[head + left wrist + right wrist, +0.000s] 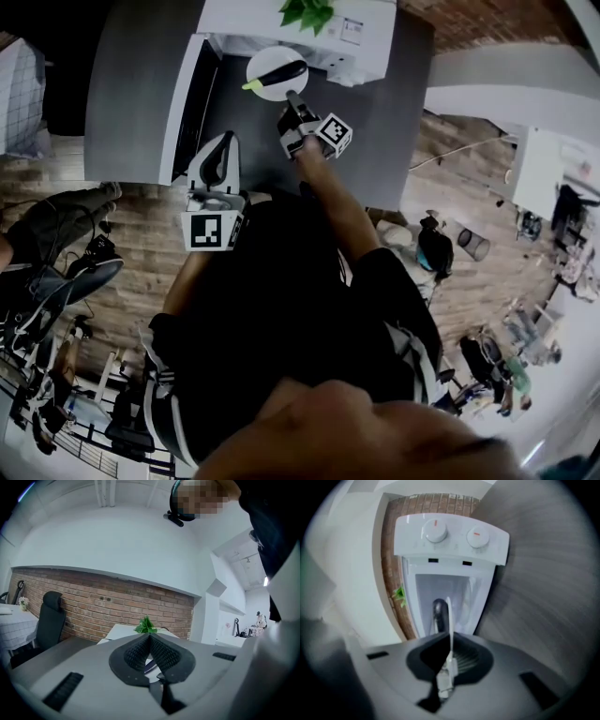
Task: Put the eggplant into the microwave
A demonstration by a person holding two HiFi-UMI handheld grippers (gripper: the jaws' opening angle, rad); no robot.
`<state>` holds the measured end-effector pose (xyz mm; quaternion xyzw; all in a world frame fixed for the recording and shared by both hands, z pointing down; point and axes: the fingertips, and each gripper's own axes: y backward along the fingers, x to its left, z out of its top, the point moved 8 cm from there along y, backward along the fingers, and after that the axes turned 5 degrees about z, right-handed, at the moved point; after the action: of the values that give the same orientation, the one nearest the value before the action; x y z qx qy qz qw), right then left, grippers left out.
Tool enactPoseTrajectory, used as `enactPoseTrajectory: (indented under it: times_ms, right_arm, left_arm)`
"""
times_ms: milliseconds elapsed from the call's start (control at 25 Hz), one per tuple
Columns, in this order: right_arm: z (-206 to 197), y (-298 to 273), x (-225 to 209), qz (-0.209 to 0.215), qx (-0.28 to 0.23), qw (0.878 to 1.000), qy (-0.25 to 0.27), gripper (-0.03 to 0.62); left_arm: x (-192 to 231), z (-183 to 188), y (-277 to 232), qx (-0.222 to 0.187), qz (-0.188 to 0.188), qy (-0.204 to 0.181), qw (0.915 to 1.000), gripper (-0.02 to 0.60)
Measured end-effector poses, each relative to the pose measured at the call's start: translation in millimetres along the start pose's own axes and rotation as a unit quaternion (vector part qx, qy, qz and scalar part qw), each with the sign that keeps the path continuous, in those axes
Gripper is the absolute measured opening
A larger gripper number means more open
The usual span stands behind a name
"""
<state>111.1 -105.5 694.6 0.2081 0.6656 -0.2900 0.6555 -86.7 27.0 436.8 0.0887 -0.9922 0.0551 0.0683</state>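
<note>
white plate [262,58], its thin rim pinched between the fingers of the right gripper [292,99], which are nearly together on it. in the right gripper view that rim stands edge-on between the pads. the eggplant [279,72], dark purple with a green stem end, lies on the plate just beyond those fingertips. past it is the open mouth of the white microwave [253,19], with two knobs [436,530] on its front panel. i can't tell whether the plate rests on anything. the microwave's door [186,103] is swung open, off to the left of the right fingers and just beside the left ones. the left gripper [223,142] sits back from the plate over the grey table [131,94], its fingers closed tip to tip on nothing. beyond its tips are a green plant [146,625] and a brick wall [93,606].
</note>
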Motion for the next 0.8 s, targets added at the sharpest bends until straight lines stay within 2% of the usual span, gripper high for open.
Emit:
enactPoseTrajectory:
  times_ms: [240,800]
  right_arm:
    - [6,-19,-16,0.007,-0.010,1.000,-0.008,0.040]
    - [24,-60,-26,0.014,-0.029,0.999,-0.021,0.040]
  left_arm:
    - [2,-7,-2,0.014,0.003,0.005,0.9999,0.034]
    - [7,-2,-12,0.017,0.011,0.002,0.9998,0.034]
